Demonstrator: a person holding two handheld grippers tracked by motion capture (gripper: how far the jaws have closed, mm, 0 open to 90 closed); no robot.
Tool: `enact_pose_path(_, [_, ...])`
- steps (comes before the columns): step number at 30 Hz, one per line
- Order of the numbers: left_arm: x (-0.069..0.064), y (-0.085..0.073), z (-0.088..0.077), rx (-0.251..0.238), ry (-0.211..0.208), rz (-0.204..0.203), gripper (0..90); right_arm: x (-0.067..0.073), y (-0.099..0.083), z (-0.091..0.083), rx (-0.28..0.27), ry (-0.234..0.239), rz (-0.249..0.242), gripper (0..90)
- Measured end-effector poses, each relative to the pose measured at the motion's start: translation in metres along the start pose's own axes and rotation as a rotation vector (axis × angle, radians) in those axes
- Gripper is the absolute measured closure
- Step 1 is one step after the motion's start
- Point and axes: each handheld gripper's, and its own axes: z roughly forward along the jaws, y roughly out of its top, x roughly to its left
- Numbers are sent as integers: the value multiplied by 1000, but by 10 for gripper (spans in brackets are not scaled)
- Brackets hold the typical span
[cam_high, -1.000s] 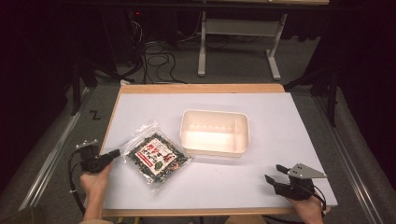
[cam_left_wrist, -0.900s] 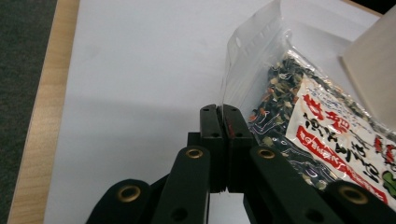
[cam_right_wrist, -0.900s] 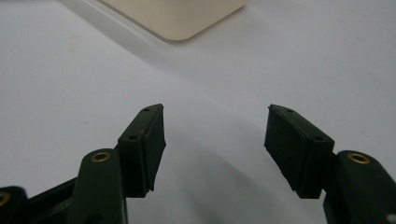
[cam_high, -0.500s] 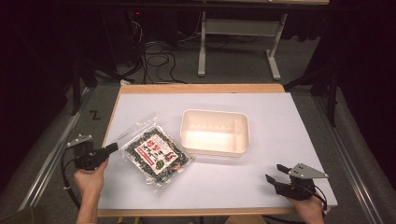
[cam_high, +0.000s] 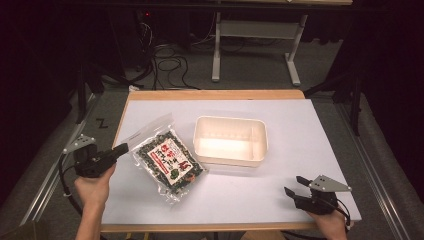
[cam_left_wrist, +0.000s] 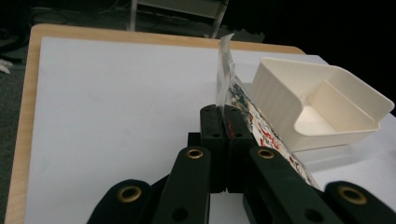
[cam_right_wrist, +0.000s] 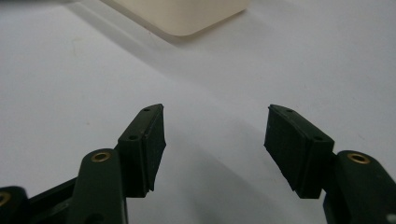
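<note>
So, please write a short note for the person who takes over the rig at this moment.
Left gripper: fingers shut on the top corner of the snack bag, which otherwise lies flat on the white table.
Right gripper: open, holding nothing, near the table's front right edge.
Cream bin: mid-table, right of the bag, nothing inside.
Done: the bag is gripped.
Left: probably lift the bag and place it into the bin.

We see a glossy, crinkled clear-plastic bag (cam_high: 166, 161), a smooth matt cream plastic tub (cam_high: 230, 141), and a matt white table (cam_high: 300, 135) top edged in pale wood. Our grippers' jaws look matt black plastic, with brass-coloured rivets.
</note>
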Motion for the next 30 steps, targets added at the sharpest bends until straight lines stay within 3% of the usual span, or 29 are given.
enact_pose_path(17, [-43, 32, -24, -90, -120, 90, 900, -2, 0, -1, -10, 0, 0, 387])
enact_pose_path(21, [-64, 44, -31, -113, -168, 142, 900, -2, 0, -2, -11, -1, -2, 387])
enact_pose_path(30, [-98, 67, -37, -120, -213, 224, 900, -2, 0, -3, -14, -2, 1, 387])
